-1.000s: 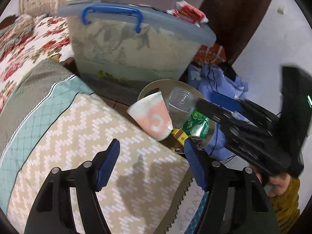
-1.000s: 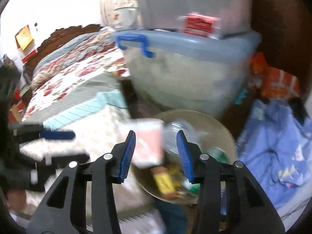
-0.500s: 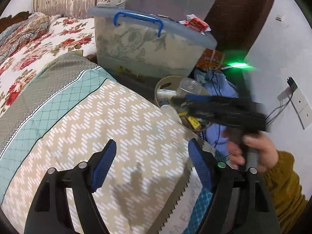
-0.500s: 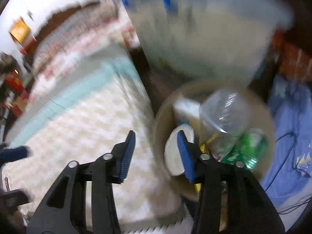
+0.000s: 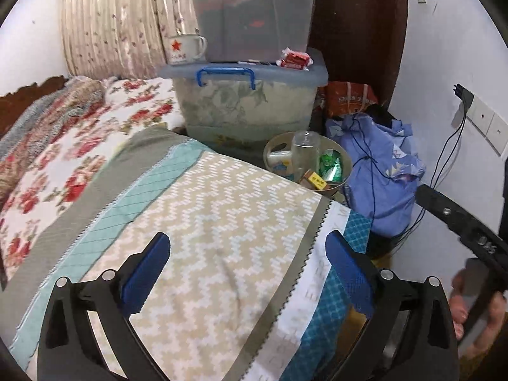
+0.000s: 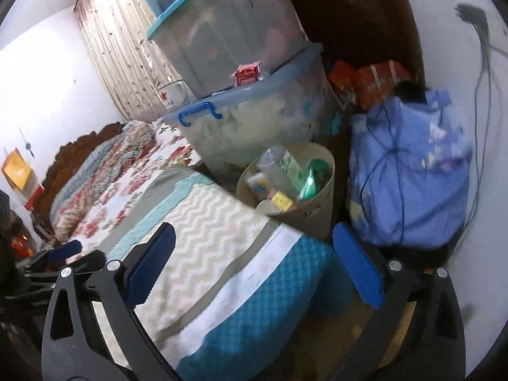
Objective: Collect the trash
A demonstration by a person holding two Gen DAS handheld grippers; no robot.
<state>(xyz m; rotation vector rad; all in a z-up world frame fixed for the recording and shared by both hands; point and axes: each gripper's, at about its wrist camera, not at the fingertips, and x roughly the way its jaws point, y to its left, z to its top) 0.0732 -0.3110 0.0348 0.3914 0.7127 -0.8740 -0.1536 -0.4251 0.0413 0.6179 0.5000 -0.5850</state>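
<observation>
Bin: holds clear bottle, green wrapper
Left gripper: spread, empty, above quilt
Right gripper: spread, empty

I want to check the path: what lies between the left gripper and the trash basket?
In the left wrist view, only the zigzag blanket on the bed lies between the open left gripper and the trash basket; nothing rests on it.
</observation>
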